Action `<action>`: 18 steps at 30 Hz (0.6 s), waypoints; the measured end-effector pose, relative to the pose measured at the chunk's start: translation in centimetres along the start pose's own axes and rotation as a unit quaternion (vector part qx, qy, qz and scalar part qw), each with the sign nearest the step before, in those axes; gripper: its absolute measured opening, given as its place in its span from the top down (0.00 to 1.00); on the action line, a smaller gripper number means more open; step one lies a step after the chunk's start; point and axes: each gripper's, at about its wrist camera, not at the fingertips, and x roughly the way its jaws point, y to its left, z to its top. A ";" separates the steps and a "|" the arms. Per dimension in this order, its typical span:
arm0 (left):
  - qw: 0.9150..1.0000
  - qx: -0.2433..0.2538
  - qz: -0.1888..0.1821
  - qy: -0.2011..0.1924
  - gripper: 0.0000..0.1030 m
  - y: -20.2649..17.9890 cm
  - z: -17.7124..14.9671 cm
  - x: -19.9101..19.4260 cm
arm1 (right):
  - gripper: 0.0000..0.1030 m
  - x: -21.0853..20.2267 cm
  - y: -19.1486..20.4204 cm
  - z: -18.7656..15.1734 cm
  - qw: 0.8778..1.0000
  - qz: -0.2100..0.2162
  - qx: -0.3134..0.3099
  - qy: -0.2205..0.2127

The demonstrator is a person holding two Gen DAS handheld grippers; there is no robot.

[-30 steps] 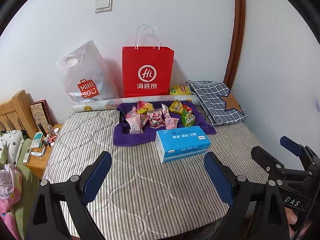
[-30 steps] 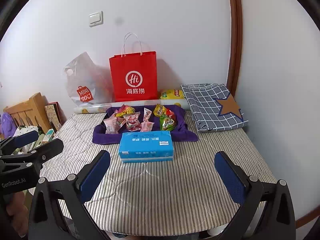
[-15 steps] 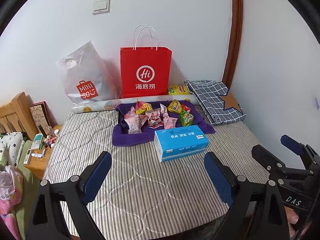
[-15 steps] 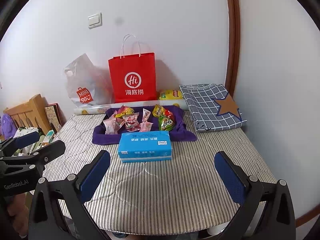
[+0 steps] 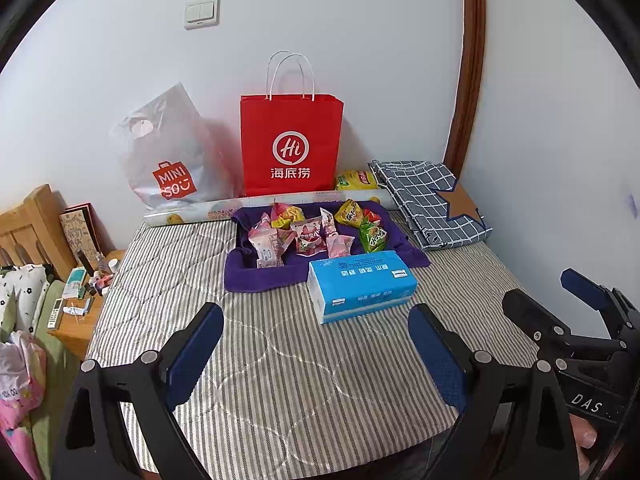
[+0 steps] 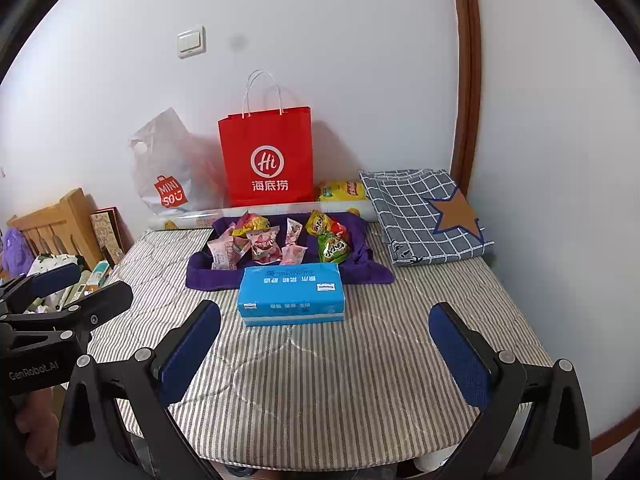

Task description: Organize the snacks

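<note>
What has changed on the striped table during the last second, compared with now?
Almost nothing. Both cameras drifted slightly. The open left gripper and open right gripper hold nothing. The blue tissue box, the snack packets on the purple cloth and the red paper bag stayed put.

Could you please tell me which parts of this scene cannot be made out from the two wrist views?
- Inside of the red paper bag: hidden by its own walls in both views.
- Contents of the white plastic bag: the film is too cloudy.
- Yellow packet at the wall: partly hidden behind the paper roll; print too small.
- Snack packets on the purple cloth: labels too small, and the tissue box covers the cloth's near edge.
</note>
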 end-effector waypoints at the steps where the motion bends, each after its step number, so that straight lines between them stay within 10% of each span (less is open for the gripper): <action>1: 1.000 0.000 0.000 0.000 0.09 0.0 0.0 0.0 | 0.01 0.0 0.0 0.0 1.000 0.000 0.001 0.000; 18: 1.000 0.000 0.000 0.001 0.09 0.0 0.0 0.0 | 0.01 0.0 0.2 0.0 1.000 0.001 0.000 -0.001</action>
